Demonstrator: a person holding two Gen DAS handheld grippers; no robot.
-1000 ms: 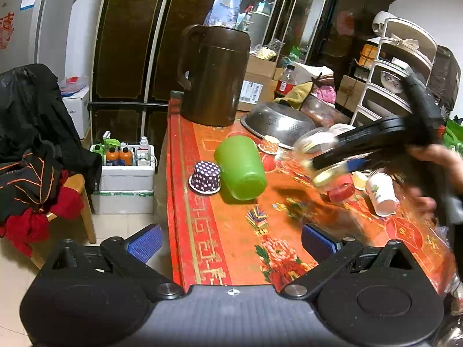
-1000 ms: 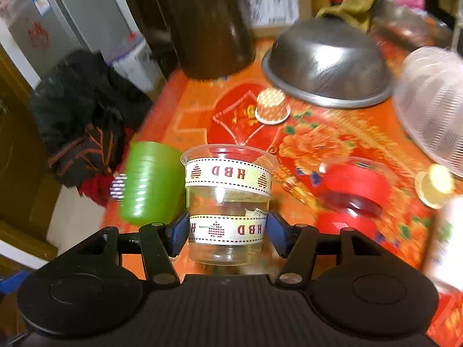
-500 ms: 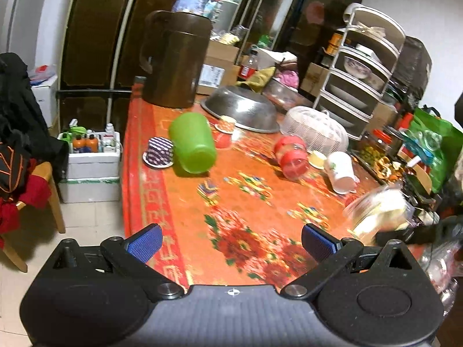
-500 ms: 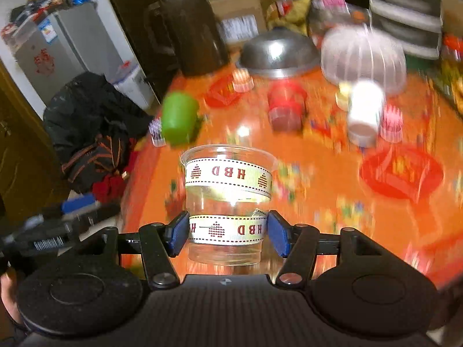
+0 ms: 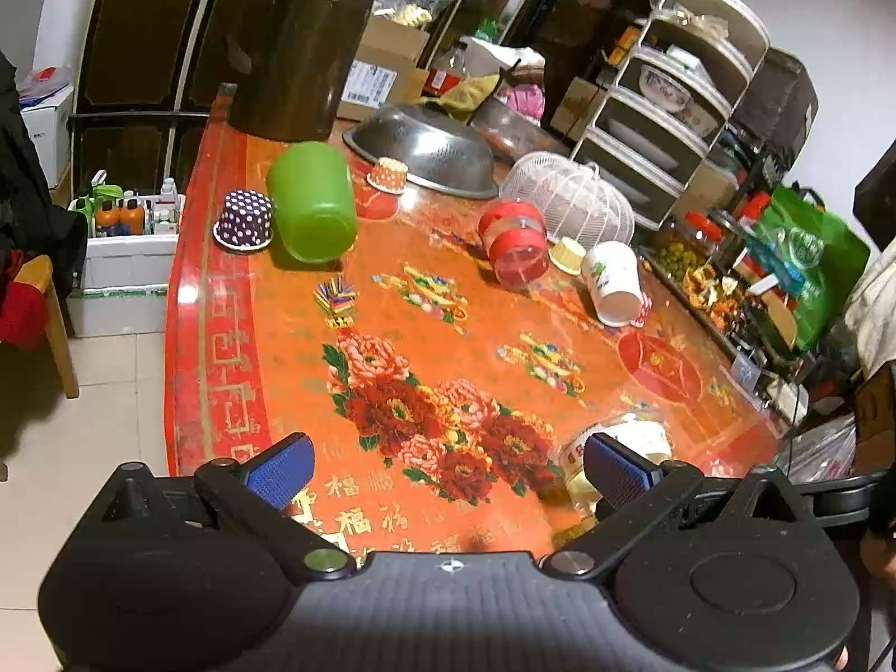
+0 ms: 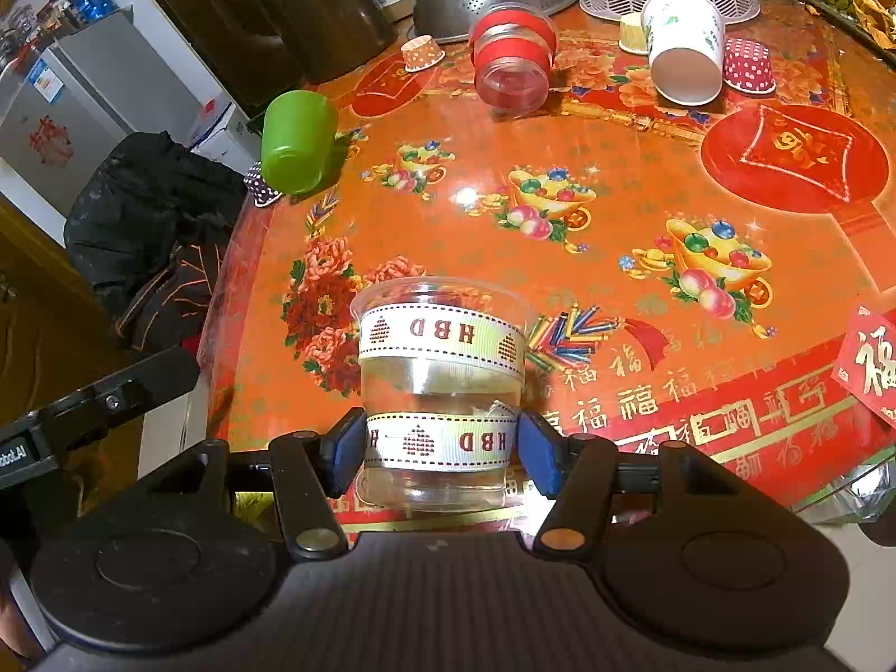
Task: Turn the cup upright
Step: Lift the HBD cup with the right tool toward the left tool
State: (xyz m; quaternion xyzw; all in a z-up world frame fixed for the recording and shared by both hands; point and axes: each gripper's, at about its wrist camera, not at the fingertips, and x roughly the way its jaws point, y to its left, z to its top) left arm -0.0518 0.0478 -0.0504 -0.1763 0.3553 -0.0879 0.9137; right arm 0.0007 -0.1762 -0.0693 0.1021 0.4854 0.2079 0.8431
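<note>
My right gripper is shut on a clear plastic cup with two white "HBD" ribbon bands. The cup is upright, mouth up, at the near edge of the orange table. In the left wrist view the same cup shows partly behind my right finger, low over the table. My left gripper is open and empty above the near table edge. A green cup lies on its side at the far left. A clear cup with red bands and a white paper cup also lie tipped.
Small paper cupcake liners stand upside down: purple dotted, orange, red dotted. A steel colander, a white mesh cover and a dark jug stand at the back. A chair with clothes is left of the table.
My right gripper has carried the clear cup from mid-table back to the near edge and lowered it. My left gripper has pulled back toward the near edge.
</note>
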